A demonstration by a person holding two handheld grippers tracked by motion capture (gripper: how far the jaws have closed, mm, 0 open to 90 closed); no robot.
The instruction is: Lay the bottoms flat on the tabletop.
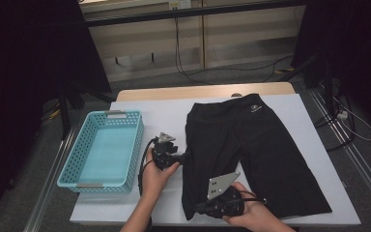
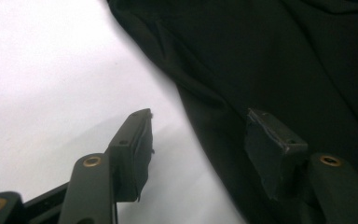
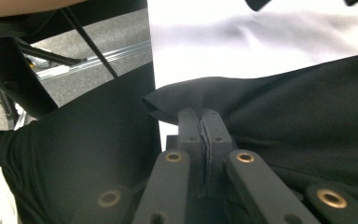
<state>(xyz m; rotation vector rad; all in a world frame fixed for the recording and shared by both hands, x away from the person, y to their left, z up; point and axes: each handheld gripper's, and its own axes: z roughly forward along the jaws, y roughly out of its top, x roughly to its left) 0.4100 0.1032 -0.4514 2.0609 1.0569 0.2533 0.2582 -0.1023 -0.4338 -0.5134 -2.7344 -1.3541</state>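
Black shorts lie spread flat on the white-covered table, waistband at the far end. My left gripper points at the shorts' left edge. In the left gripper view its jaws stand open: one pad over the white cover, the other over the black cloth, neither pressing on it. My right gripper is at the near hem of the left leg. In the right gripper view its pads are shut on a pinched fold of the shorts.
A light-blue perforated basket with nothing in it stands at the left of the table, close to my left hand. The table's front edge runs just below my right hand. Beyond the table are floor cables and dark stands.
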